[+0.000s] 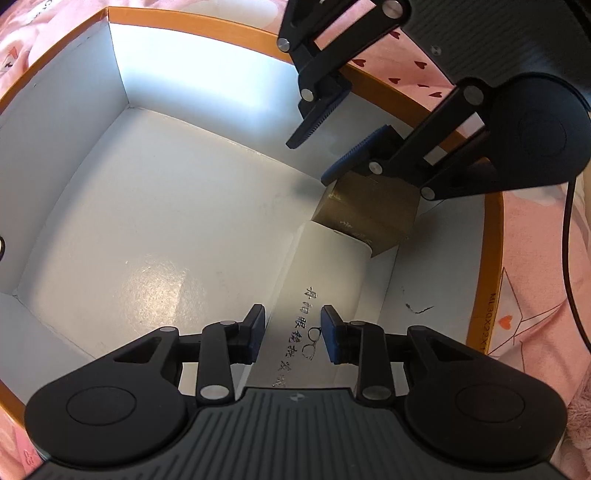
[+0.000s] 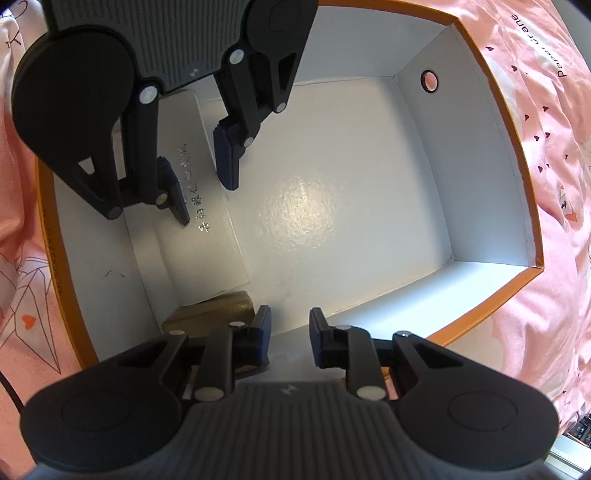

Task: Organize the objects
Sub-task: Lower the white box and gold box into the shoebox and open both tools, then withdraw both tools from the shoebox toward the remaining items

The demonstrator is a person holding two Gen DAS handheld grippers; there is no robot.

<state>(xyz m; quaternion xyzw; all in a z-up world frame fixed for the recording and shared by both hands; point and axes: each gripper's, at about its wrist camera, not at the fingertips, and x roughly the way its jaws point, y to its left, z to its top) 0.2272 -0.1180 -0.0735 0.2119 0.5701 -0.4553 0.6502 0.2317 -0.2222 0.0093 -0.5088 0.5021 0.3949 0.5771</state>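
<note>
Both grippers hung inside an open cardboard box (image 1: 229, 31) with an orange rim and white walls, which sat on a pink printed bedcover (image 2: 535, 184). Along one side wall of the box lay a long white case (image 1: 325, 280) printed with dark characters and a small spectacles drawing, and just beyond its far end, touching it, a small brown box (image 1: 369, 212) was tucked into the corner. Packing the two end to end against that wall looked deliberate, since it left most of the box floor bare for whatever else was to go in.

The left gripper (image 1: 291, 334) had its jaws spread a little wider than the white case, one pad on either side of it. Whether the pads touched its sides could not be told, but nothing appeared to be clamped, so this read as either a release or a line-up before a grasp. From the right wrist view the left gripper (image 2: 207, 184) straddled the case's printed top.

The right gripper (image 2: 290, 332) was also open and held nothing, hovering above the corner with the brown box (image 2: 210, 306) just beside its left-hand finger. Its position suggested it had that box as its concern, perhaps to square it against the case
</note>
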